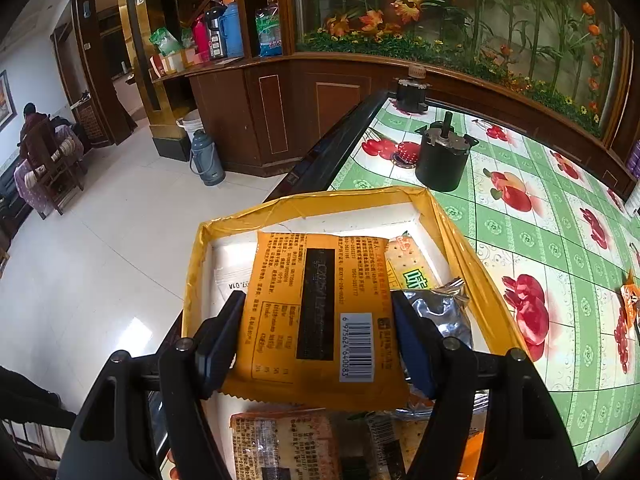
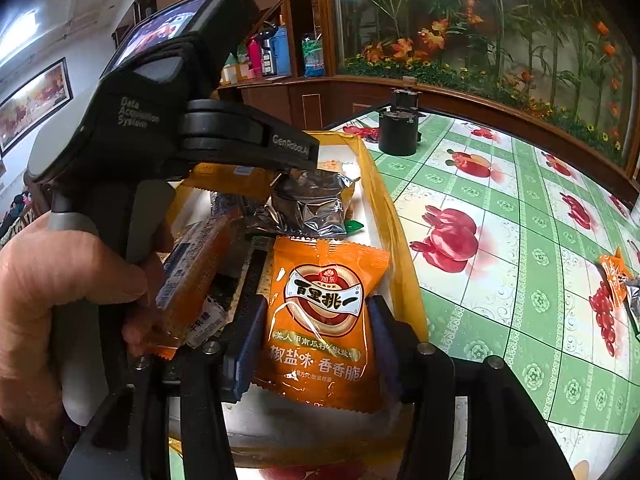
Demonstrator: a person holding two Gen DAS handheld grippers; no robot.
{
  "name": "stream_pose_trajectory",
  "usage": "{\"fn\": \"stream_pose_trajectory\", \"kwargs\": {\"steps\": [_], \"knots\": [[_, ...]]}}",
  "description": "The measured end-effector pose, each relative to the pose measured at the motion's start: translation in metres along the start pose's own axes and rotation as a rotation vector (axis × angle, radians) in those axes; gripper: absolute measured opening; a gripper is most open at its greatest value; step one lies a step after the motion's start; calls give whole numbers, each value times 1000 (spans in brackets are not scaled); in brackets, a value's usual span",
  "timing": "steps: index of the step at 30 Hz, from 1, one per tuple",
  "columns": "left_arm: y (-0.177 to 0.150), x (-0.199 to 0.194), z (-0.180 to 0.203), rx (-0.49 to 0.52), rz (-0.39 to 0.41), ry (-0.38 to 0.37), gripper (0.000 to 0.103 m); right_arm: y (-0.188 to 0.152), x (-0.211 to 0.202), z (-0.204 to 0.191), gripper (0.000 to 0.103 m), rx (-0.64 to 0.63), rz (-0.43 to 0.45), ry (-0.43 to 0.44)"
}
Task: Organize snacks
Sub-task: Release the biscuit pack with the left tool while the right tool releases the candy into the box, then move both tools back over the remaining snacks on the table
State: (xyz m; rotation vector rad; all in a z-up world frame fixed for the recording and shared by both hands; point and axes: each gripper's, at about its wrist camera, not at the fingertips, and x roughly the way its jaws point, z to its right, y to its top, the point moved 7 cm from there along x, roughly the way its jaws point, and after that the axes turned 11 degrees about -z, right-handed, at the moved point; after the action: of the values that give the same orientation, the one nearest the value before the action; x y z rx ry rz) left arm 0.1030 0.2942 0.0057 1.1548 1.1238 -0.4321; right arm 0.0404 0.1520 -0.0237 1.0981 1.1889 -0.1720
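Left wrist view: the left gripper [image 1: 318,336] pinches a yellow packet [image 1: 316,316] over the taped box [image 1: 472,248], already holding several snacks.

Right wrist view: the right gripper [image 2: 316,344] brackets an orange packet [image 2: 324,320] over the box (contact unclear); a stray packet [image 2: 612,274] waits on the tablecloth [image 2: 520,240].

Two black motors [image 1: 440,160] on fruit-print tablecloth [image 1: 560,240]

Indoor light is fairly bright; glare patches shine on the white floor [image 1: 132,328] at left. Fisheye edges bend and darken.
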Motion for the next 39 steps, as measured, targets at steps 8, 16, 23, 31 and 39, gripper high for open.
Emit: {"fn": "stream_pose_trajectory", "kwargs": {"steps": [8, 16, 23, 31, 39], "knots": [[1, -5, -2, -12, 12, -10, 73, -1, -6, -4, 65, -28, 11, 8], [6, -22, 4, -29, 77, -74, 77, 5, -26, 2, 68, 7, 72, 50], [8, -36, 17, -11, 132, -127, 77, 14, -39, 23, 68, 84, 110, 77], [5, -50, 48, 82, 182, -199, 78, 18, -50, 80, 68, 240, 132, 61], [-2, -63, 70, 153, 221, -258, 78, -6, -70, 174, 68, 428, 112, 12]]}}
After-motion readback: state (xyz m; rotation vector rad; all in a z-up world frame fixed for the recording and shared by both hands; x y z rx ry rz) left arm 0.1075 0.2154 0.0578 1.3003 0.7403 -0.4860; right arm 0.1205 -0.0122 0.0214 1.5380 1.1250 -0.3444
